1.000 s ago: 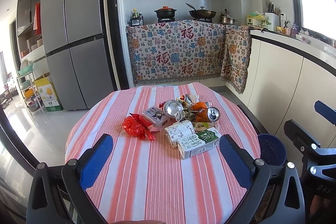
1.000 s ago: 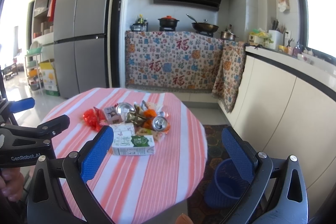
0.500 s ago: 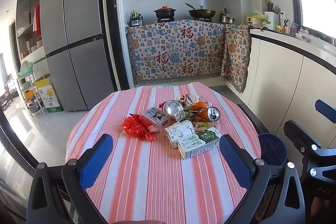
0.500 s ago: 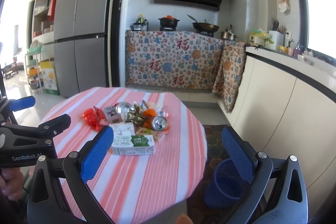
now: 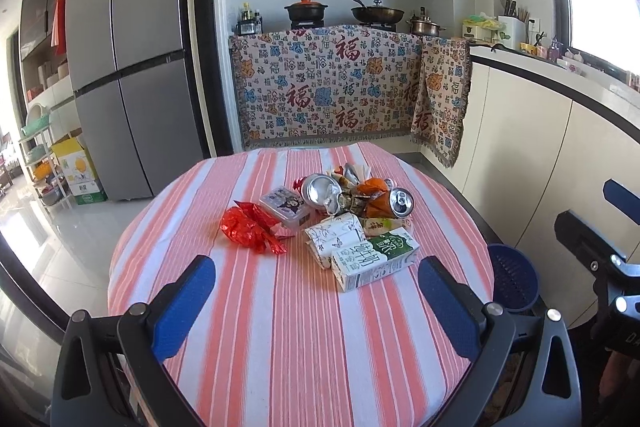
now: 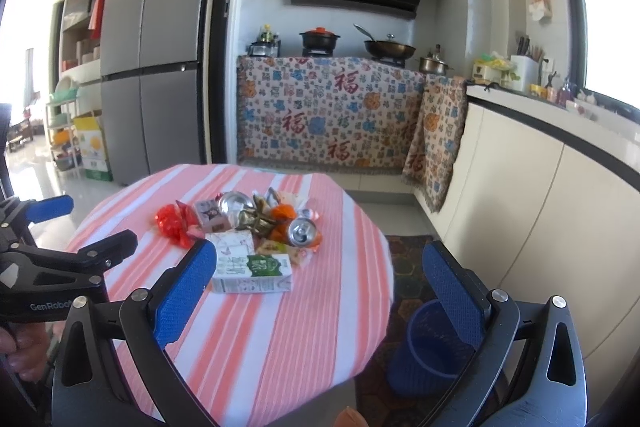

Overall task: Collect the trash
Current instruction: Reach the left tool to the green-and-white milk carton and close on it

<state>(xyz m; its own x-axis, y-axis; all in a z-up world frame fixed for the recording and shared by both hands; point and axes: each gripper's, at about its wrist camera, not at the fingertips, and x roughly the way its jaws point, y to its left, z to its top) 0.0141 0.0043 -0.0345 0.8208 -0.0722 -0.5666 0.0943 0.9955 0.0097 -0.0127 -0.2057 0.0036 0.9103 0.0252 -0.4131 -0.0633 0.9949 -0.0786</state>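
Hovering level above striped table (image 5: 280,347), left gripper (image 5: 316,279) and right gripper (image 6: 320,265), jaws apart, facing trash pile (image 5: 344,223).

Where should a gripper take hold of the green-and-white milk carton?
Grip the milk carton across its two long side faces, coming down from above. It lies flat at the pile's near edge, its near side free; the left gripper is open before it.

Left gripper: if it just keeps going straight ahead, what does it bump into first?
Probably the green-and-white milk carton, the nearest piece of the trash pile. The left gripper is open and empty; depth is hard to judge.
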